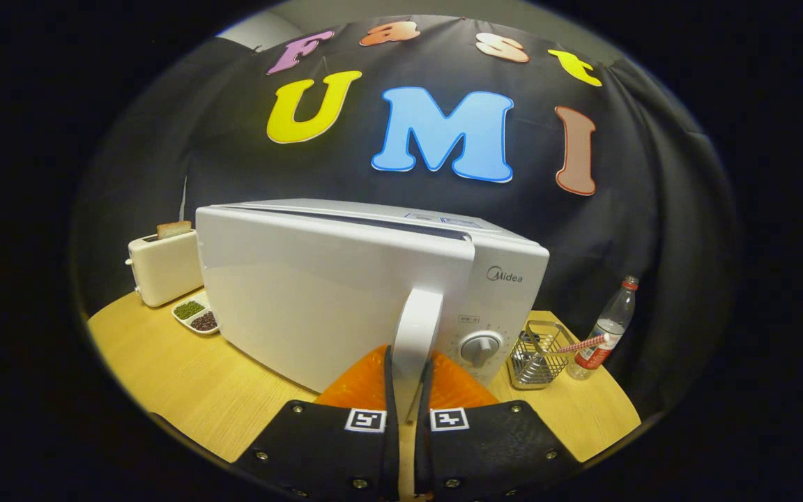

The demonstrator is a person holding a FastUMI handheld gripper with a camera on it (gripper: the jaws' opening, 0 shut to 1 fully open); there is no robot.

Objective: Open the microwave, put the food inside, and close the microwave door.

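On the table [185,376], dead ahead:
microwave [346,293]: just beyond the fingers, door [318,300] slightly ajar at the top
gripper [407,380]: fingers nearly closed, clamped on both sides of the door handle [415,328]
left side: toaster [161,268] with bread, two-part dish [196,316] touching microwave base
right side: wire basket [537,355], bottle [607,328] beside it
food: can't tell where

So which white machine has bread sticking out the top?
The small toaster beside the bean dish. The big microwave, whose handle the gripper fingers clamp, has none.
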